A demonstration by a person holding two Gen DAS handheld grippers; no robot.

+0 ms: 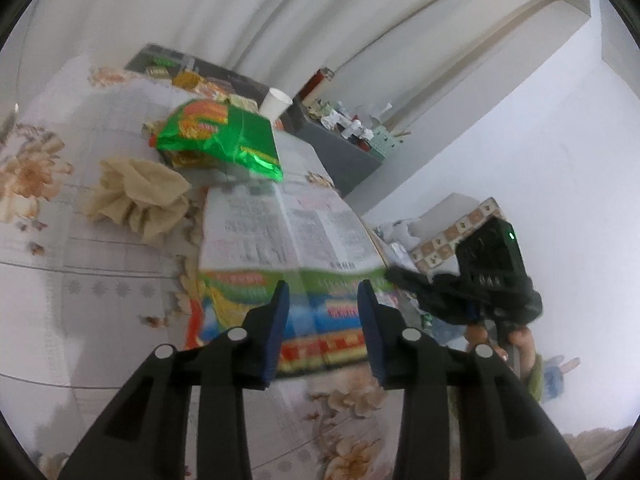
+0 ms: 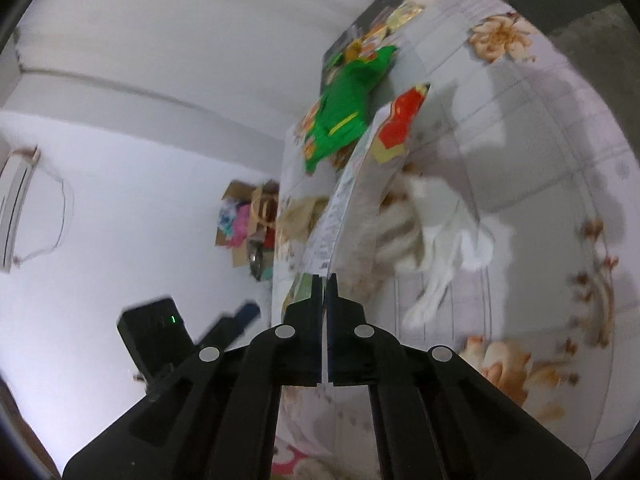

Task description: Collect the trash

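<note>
The right gripper [image 2: 325, 280], jaws clenched on the edge of a printed leaflet [image 1: 288, 232], lifts it off the bench [image 1: 80, 240], while the left gripper [image 1: 323, 300] hovers with jaws released, likely next carrying it to a bin.

Glossy green foil snack bag [image 1: 218, 136], crumpled matt tan paper napkin [image 1: 138, 196], printed cardboard box [image 1: 288, 232], seemingly matt, on a smooth floral desk [image 1: 60, 280] covering; white paper cup [image 1: 275, 102].

Floral-cloth table [image 1: 60, 280], green snack bag [image 1: 224, 136], crumpled beige paper [image 1: 140, 196], paper cup [image 1: 275, 103]
</note>
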